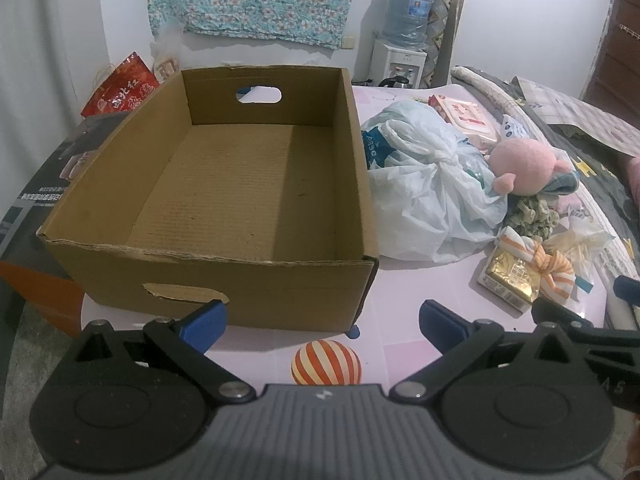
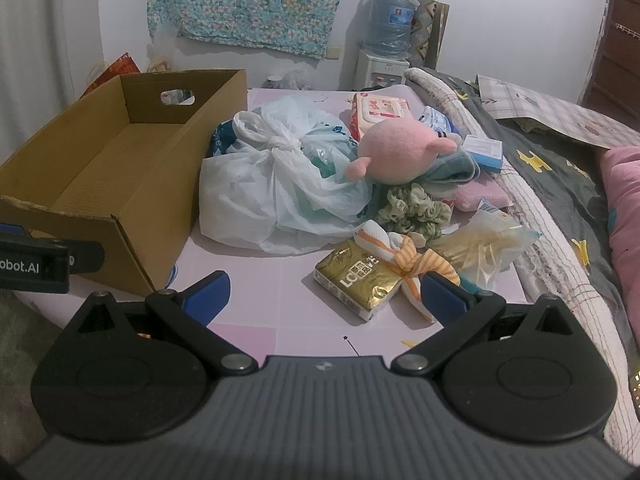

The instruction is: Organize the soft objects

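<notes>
An empty cardboard box stands on the pink table. To its right lies a heap: a knotted white plastic bag, a pink plush toy, a green scrunchie, an orange-striped cloth and a gold tissue pack. An orange-and-white striped ball lies just ahead of my open left gripper, below the box's front. My right gripper is open, with the tissue pack and cloth close in front of its right finger.
A wet-wipes pack and a small blue box sit behind the plush. A bed with a grey quilt borders the table on the right. A water dispenser and a red bag stand by the far wall.
</notes>
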{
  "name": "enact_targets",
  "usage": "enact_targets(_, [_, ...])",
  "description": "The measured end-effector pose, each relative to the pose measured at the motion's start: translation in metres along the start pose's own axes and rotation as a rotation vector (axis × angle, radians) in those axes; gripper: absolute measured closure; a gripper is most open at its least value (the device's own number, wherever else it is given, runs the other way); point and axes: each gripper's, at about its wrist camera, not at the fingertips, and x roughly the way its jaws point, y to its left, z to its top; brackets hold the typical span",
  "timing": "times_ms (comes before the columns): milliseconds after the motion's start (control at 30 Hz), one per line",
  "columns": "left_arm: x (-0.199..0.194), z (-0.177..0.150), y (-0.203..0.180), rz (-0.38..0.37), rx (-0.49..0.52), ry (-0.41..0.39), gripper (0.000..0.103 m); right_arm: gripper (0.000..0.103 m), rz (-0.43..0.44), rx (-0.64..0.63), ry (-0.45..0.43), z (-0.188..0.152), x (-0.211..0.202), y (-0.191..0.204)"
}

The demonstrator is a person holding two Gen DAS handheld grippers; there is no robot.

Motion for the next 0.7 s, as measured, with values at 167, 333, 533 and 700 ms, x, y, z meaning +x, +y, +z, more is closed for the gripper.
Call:
enact_targets(167, [0.0001, 0.0, 0.0, 0.0, -0.001, 0.001, 0.0, 0.001, 0.0, -0.001, 0.0, -0.0003, 0.0001, 0.0003])
enact_targets(333, [0.0001, -0.0001, 0.0, 0.0, -0.001, 0.001, 0.0, 0.001, 0.001, -0.001, 0.001, -0.0006, 0.0005, 0.0006])
enact_targets(533, [0.0015, -0.0016, 0.0004, 0.001, -0.001, 0.001, 0.0, 0.001, 0.0, -0.001, 0.0, -0.0009, 0.001, 0.0013])
enact_targets(700, [0.0019, -0.0017, 0.0006, 0.0, 0.0, 0.002, 0.0, 0.001, 0.0, -0.001, 0.001, -0.0009, 0.001, 0.0015])
